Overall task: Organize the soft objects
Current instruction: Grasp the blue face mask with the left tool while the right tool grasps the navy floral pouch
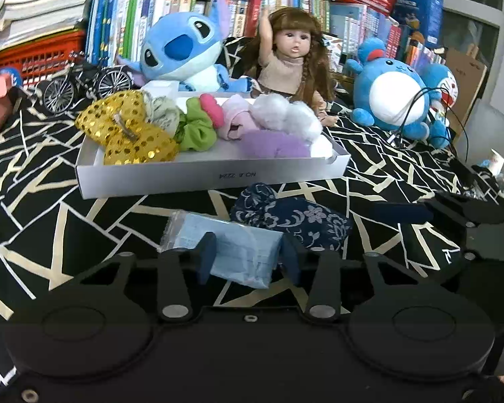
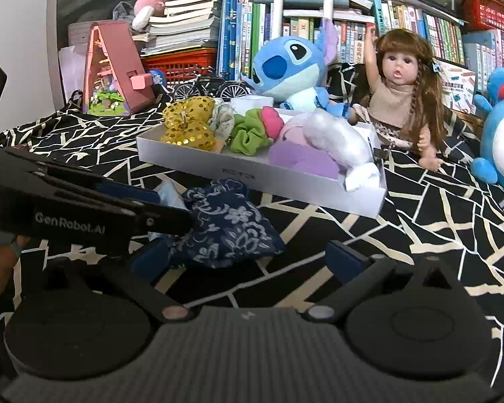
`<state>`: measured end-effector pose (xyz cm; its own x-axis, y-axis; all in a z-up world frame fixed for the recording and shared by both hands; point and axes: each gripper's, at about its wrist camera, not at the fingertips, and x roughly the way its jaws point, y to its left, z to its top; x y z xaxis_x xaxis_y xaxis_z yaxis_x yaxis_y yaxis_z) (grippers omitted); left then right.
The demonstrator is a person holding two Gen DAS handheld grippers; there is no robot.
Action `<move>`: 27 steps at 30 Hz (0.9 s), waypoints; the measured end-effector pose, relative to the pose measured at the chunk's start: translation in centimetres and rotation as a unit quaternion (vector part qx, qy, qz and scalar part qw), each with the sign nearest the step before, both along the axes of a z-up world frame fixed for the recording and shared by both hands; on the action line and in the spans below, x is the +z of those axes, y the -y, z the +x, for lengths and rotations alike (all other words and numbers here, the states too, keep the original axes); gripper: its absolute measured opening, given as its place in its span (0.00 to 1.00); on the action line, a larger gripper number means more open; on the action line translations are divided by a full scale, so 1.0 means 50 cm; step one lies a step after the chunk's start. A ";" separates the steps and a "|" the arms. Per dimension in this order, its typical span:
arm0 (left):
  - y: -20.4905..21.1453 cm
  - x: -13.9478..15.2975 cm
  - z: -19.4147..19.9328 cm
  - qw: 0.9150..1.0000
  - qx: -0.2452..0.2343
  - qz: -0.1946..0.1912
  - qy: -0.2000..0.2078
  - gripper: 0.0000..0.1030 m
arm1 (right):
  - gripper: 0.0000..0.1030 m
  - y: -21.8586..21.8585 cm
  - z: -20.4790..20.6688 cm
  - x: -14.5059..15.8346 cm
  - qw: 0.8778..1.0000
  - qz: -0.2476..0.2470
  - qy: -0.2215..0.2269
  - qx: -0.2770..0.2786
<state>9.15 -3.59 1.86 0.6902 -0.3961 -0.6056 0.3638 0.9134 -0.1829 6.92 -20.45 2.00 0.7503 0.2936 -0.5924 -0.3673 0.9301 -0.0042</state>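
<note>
A clear pack of light-blue masks lies on the black-and-white cover, and my left gripper is shut on its near end. Just right of it sits a navy floral cloth pouch. In the right wrist view that pouch lies between the wide-open fingers of my right gripper, nearer the left finger and not pressed. Behind both stands a shallow white box holding a gold sequin bow, a green scrunchie, a purple fluffy piece and a white fluffy piece.
A blue Stitch plush, a doll and a round blue plush sit behind the box. A model bicycle stands back left, a pink toy house further left. Cables hang at right; bookshelves line the back.
</note>
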 end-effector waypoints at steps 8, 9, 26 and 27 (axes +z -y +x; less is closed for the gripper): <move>-0.010 0.001 -0.006 1.000 0.003 0.007 -0.004 0.38 | 1.00 -0.012 0.006 -0.003 1.000 -0.005 -0.002 0.006; -0.015 0.001 -0.006 1.000 0.006 0.008 -0.007 0.41 | 1.00 -0.012 0.006 -0.003 1.000 -0.007 -0.002 0.005; -0.076 -0.009 0.005 0.997 0.071 0.014 -0.036 0.51 | 1.00 -0.013 0.025 -0.001 1.000 -0.013 -0.006 -0.019; -0.078 -0.007 0.007 0.997 0.071 0.002 -0.039 0.58 | 1.00 -0.014 0.029 -0.001 1.000 -0.011 -0.006 -0.016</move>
<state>9.49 0.33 1.51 0.6904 -0.2953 -0.6604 0.2155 0.9554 -0.2019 8.36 -19.75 1.96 0.7524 0.2563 -0.6068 -0.3375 0.9411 -0.0209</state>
